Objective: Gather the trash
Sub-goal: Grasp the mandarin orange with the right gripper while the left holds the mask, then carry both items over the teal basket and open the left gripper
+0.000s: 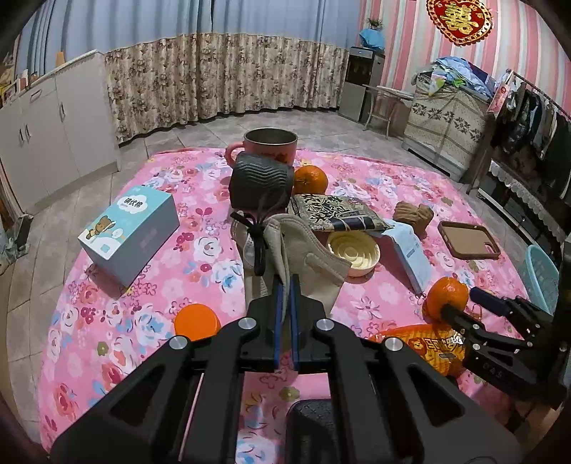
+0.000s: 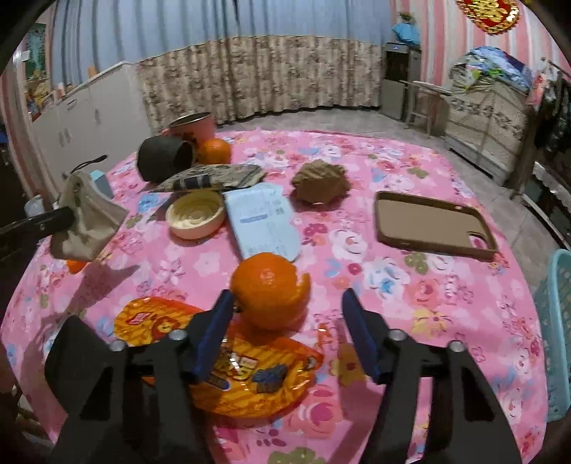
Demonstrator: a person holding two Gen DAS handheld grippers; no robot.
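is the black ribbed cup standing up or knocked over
Knocked over. The black ribbed cup lies on its side on the pink tablecloth, its open mouth facing sideways toward the orange beside the pink mug.

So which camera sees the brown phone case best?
The right wrist view. There the phone case lies large and unobstructed on the pink tablecloth, its whole outline and camera cutout showing. The left wrist view shows it too, but smaller and squashed out toward the right edge.

"碘伏棉" on the blue box (image 1: pixel 130 233); "囍" wall ornament (image 1: pixel 459 18).
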